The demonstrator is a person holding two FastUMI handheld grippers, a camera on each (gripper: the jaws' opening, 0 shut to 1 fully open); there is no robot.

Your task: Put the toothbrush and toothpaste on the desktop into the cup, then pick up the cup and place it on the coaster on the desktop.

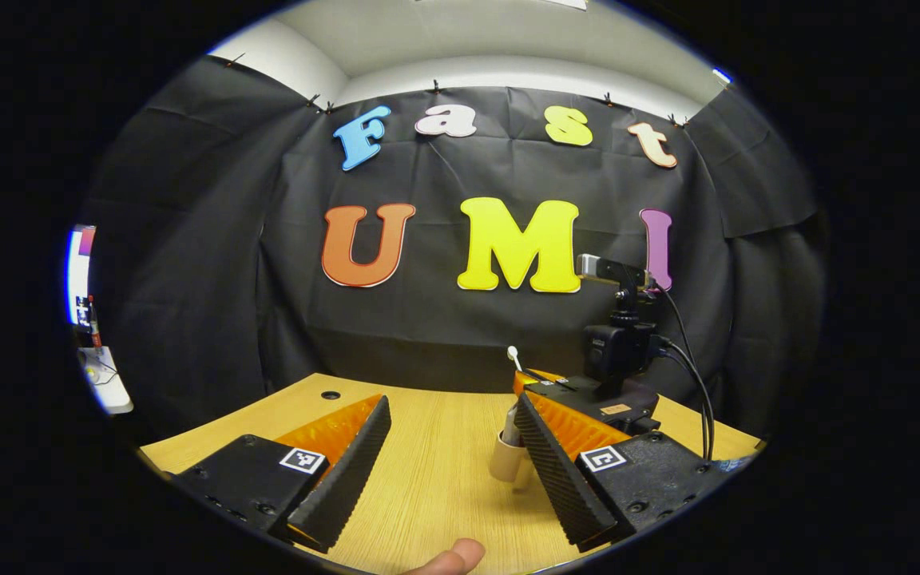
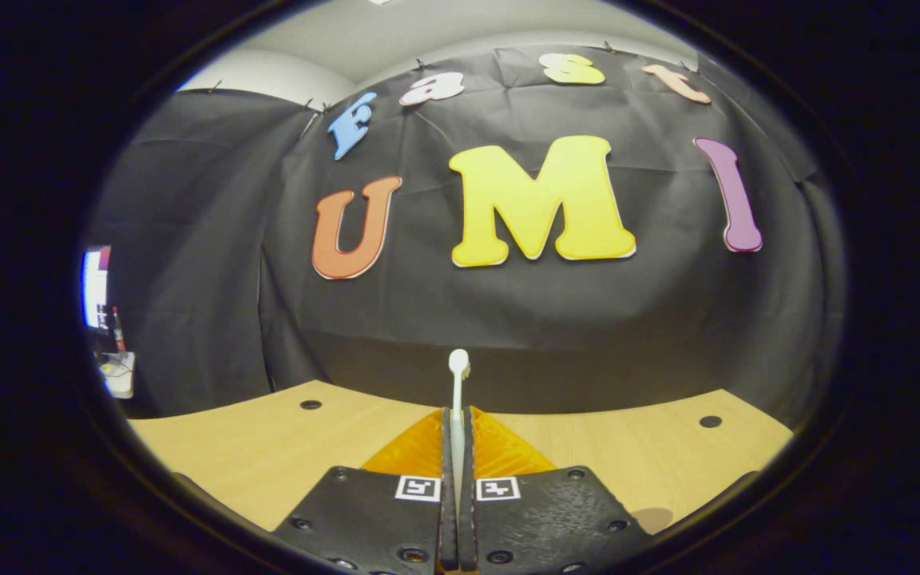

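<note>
Right gripper (image 2: 457, 447), bottom centre: jaws pinching slim white toothbrush (image 2: 458, 383), head upright above pale wooden tabletop (image 2: 268, 447). Left gripper (image 1: 448, 447) jaws spread; beige cup (image 1: 505, 459) lower centre-right, partly hidden.

We see the left gripper (image 1: 444, 455) at the bottom of its view: ridged fingers on black screwed blocks, each bearing a square black-and-white tag. Right of centre, the right gripper (image 1: 580, 399) carries a black camera trailing black cables.
</note>
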